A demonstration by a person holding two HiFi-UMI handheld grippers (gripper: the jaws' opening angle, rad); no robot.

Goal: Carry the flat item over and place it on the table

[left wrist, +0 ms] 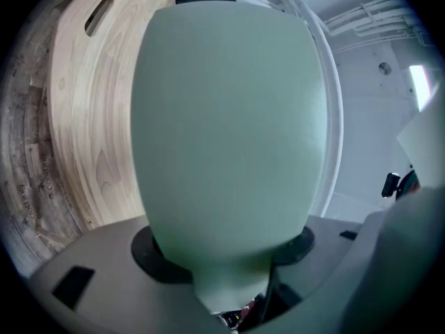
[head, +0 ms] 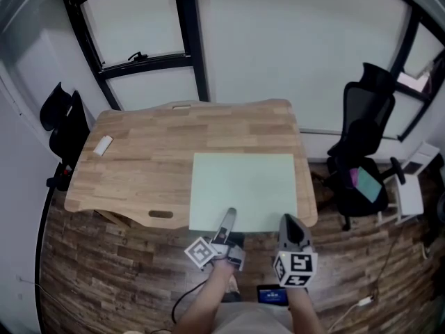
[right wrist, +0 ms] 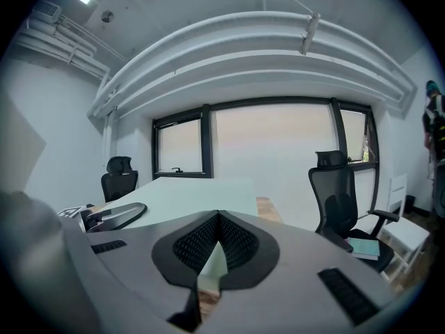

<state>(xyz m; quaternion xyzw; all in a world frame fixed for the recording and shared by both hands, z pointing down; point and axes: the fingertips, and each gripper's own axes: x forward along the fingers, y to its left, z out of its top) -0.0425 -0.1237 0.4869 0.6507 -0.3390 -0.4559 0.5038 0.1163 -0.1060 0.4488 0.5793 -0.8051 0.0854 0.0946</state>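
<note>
The flat item is a pale green mat (head: pixel 243 186), plain and unmarked, thin, rectangular and matte. It lies flat on the right half of the wooden table (head: pixel 139 165), with its near edge along the table's near edge and its right edge close to the table's right edge.

The left gripper (head: pixel 230 216) reaches in at the middle of the mat's near edge. In the left gripper view the green surface fills the frame and runs down between the fingers (head: pixel 228 223), which are clenched on it. The right gripper (head: pixel 287 220) is at the mat's near right corner. In the right gripper view its dark ribbed pads (right wrist: pixel 240 245) are pressed together on a thin sliver of the green mat, and the rest of the mat stretches away flat over the table.

Each gripper has a marker cube with black-and-white square patterns, the left one (head: pixel 201 252) and the right one (head: pixel 297 268).

A small white object (head: pixel 103 145) lies on the table's far left, well apart from the mat. A slot (head: pixel 160 214) is cut into the table near its front edge.

A black office chair (head: pixel 361 152) stands right of the table with a teal item (head: pixel 367 184) on its seat. Another black chair (head: pixel 64 120) stands at the left. The floor (head: pixel 104 277) is wood-patterned, and black-framed windows (head: pixel 139 26) are behind the table.
</note>
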